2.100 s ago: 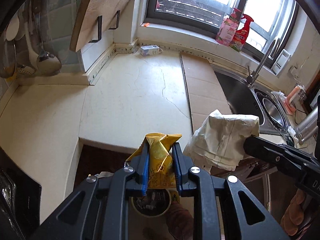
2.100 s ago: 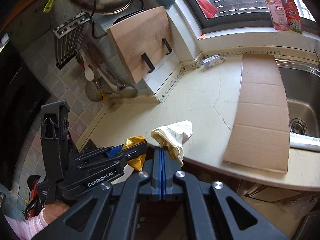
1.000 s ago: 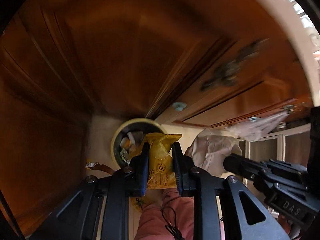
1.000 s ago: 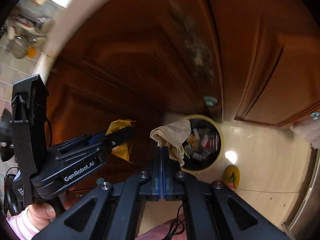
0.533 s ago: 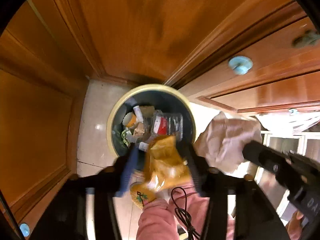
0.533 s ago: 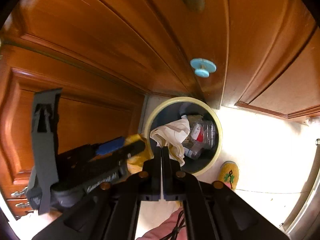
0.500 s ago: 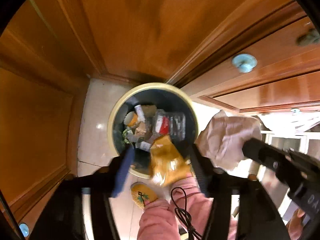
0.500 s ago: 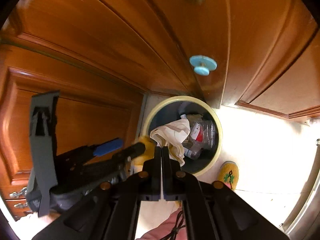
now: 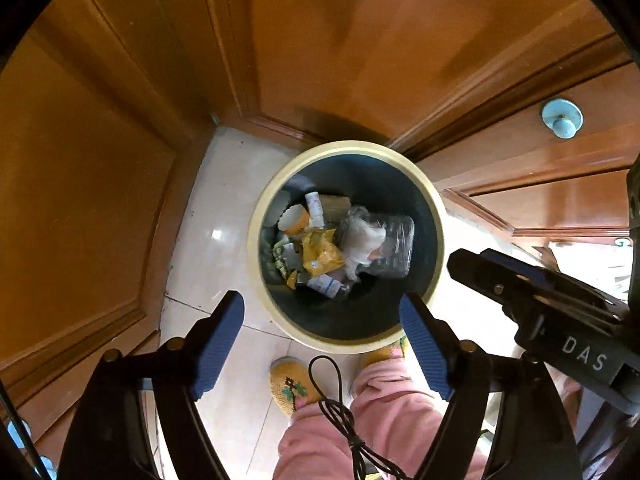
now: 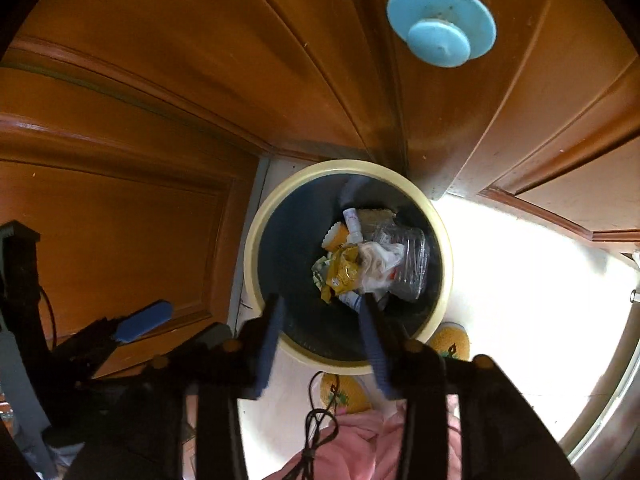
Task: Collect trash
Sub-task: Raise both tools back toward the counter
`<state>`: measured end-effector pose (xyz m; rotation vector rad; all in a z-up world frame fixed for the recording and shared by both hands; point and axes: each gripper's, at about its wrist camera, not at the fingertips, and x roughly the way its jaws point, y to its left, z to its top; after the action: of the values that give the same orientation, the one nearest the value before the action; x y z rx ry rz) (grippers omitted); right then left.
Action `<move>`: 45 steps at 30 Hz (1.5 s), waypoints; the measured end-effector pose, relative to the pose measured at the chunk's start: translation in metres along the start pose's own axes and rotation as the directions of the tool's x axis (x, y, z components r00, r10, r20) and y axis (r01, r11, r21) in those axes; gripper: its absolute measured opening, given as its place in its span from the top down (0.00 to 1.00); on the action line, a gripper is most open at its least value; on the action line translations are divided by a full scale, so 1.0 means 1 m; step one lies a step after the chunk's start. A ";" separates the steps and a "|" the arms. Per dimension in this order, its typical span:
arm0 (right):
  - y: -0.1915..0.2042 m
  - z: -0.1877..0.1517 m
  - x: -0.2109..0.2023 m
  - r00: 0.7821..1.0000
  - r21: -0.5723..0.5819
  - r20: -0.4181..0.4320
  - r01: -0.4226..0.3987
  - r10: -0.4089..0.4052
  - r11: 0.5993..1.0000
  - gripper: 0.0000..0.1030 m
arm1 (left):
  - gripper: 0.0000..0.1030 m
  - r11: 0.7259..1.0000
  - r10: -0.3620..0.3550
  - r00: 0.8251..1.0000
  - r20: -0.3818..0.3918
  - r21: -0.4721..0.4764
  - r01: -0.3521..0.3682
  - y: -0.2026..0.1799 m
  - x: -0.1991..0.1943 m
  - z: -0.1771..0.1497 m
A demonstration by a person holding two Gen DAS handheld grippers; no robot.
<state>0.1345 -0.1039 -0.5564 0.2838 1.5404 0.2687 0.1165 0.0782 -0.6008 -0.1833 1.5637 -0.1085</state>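
Note:
A round trash bin with a cream rim (image 9: 256,224) (image 10: 250,252) stands on the floor below both grippers. Inside lie the yellow wrapper (image 9: 320,254) (image 10: 340,266), the crumpled white paper (image 9: 362,240) (image 10: 378,260), a clear plastic container (image 9: 394,246) and other litter. My left gripper (image 9: 322,308) is open wide and empty above the bin's near rim. My right gripper (image 10: 322,306) is open and empty above the bin; it also shows at the right of the left wrist view (image 9: 532,296).
Brown wooden cabinet doors (image 9: 100,160) surround the bin, with a light blue knob (image 10: 442,26) (image 9: 562,118). The floor is pale tile (image 9: 208,220). The person's pink trousers (image 9: 372,420) and yellow slippers (image 9: 290,386) are just below the bin. A black cable (image 9: 340,412) hangs there.
Both grippers came down from the counter to the bin and opened. The yellow wrapper and the white paper dropped out of them into the bin.

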 end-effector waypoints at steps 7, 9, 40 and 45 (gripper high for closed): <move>-0.003 -0.006 -0.010 1.000 0.012 0.024 0.004 -0.004 1.000 0.60 | 0.22 1.000 0.010 1.000 0.028 -0.018 -0.010 0.008 -0.003 0.002; -0.004 -0.007 -0.016 0.999 0.012 0.034 0.007 -0.007 1.000 0.60 | 0.22 0.999 0.016 0.999 0.034 -0.030 -0.015 0.010 -0.007 0.002; 0.146 -0.040 -0.408 0.867 -0.143 0.491 -0.018 0.087 0.990 0.60 | 0.17 0.992 -0.020 0.828 0.561 0.113 -0.052 -0.052 -0.461 -0.005; 0.153 -0.040 -0.457 0.814 -0.131 0.571 -0.040 0.108 0.991 0.60 | 0.16 0.980 -0.009 0.746 0.666 0.154 -0.125 -0.066 -0.520 -0.004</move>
<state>0.0895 -0.1177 -0.0748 0.3023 0.9051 0.2974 0.1126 0.1096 -0.0774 -0.0115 0.8269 -0.1249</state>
